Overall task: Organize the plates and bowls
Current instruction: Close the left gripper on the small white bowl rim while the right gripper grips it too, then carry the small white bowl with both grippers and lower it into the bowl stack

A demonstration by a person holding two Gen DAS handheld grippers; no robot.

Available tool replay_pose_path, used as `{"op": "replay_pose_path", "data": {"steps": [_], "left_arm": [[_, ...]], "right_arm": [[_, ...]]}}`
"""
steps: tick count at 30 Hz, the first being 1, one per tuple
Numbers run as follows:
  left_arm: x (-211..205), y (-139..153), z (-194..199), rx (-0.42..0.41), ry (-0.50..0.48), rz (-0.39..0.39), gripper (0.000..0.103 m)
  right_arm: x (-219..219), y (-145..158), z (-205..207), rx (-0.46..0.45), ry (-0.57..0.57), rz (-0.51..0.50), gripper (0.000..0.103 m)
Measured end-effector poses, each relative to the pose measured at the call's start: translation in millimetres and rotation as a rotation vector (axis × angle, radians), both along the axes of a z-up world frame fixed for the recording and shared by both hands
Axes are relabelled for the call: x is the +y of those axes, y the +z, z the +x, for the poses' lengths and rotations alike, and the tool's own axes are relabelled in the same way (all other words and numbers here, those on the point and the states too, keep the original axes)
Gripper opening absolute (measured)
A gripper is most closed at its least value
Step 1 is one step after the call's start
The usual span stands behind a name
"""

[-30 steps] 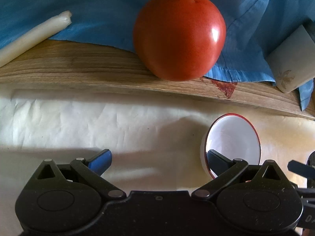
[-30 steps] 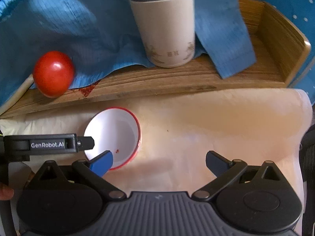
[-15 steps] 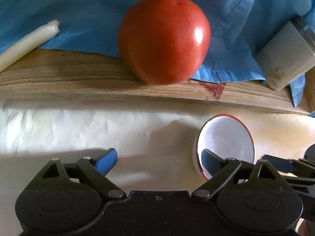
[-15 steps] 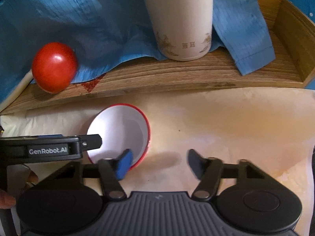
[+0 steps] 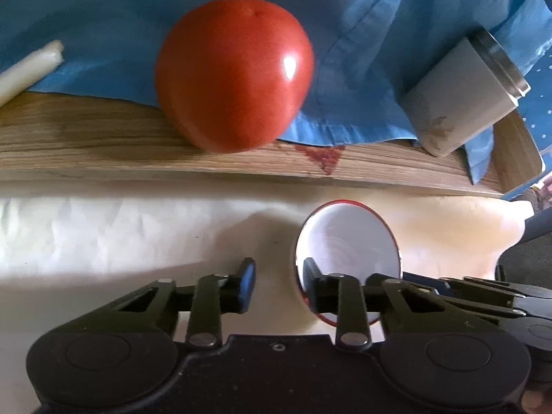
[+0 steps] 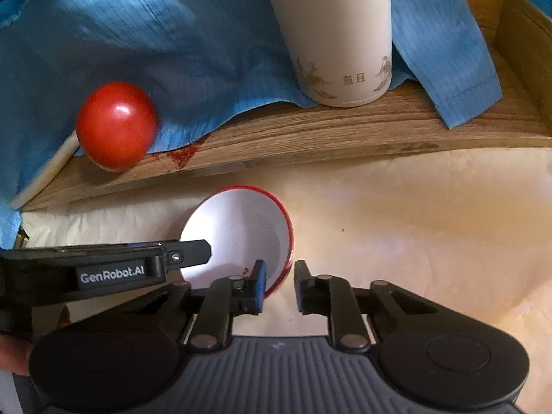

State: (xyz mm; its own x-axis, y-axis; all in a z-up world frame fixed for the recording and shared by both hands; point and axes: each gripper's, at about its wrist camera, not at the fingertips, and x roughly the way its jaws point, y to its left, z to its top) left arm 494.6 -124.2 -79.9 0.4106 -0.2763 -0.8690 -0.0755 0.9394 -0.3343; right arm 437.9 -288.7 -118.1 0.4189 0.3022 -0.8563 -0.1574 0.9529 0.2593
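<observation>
Bowl: a small white bowl [image 6: 241, 238] with a red rim sits on the cream-covered tabletop [image 6: 414, 227], just in front of the wooden tray's front edge; a tiny red speck shows on its inner wall near the right hand-held gripper.
Left hand-held gripper: the left hand-held gripper [image 5: 277, 284] straddles the bowl's left rim, one finger inside the bowl and the other outside on the tabletop; a gap shows between the outer finger and the wall, so it is partly closed but not clamped.
Right hand-held gripper: the right hand-held gripper [image 6: 278, 284] straddles the bowl's near-right rim, its blue-padded finger inside and the other outside; the jaws are narrowed around the rim, and whether they actually pinch it cannot be told.
Wooden tray: a wooden tray [image 6: 310, 131] lies behind the bowl, partly draped with a blue cloth [image 6: 155, 51].
Tomato: a red tomato [image 5: 234, 72] rests on the tray's front edge, touching the cloth; a red stain marks the wood just right of it.
Flask: a cream flask [image 6: 334, 31] with a metal cap stands upright on the tray, right of the tomato.
White stick: a pale stick [image 5: 27, 67] lies at the tray's left end.
</observation>
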Motion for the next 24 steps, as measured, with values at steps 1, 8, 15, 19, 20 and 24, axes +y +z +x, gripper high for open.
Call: {"op": "replay_pose_path", "data": {"steps": [1,8,15,19,20,24], "left_arm": [[-0.9,0.3,0.5,0.001,-0.002,-0.011,0.023],[-9.3,1.2,-0.1,-0.008,-0.013,-0.042,0.008],[-12.7,6.1,-7.0,-0.024,-0.026,-0.038,0.008],[-14.6,17.2,-13.1,-0.047,-0.042,-0.043,0.008],[-16.0,19.9,-14.7,-0.053,-0.047,-0.045,0.008],[-27.4,29.1,-22.1,-0.071,-0.077,-0.052,0.008]], "right_arm": [[0.0,0.9,-0.2,0.001,-0.005,0.002,0.017],[-6.7,0.4,-1.7,-0.002,-0.031,0.031,0.014],[-15.7,12.8,-11.8,-0.026,-0.04,0.042,0.013],[-25.0,22.2,-21.5,-0.052,-0.061,0.054,0.013],[-27.6,24.7,-24.8,-0.059,-0.068,0.058,0.013],[-43.1,35.9,-39.9,-0.083,-0.102,0.07,0.013]]}}
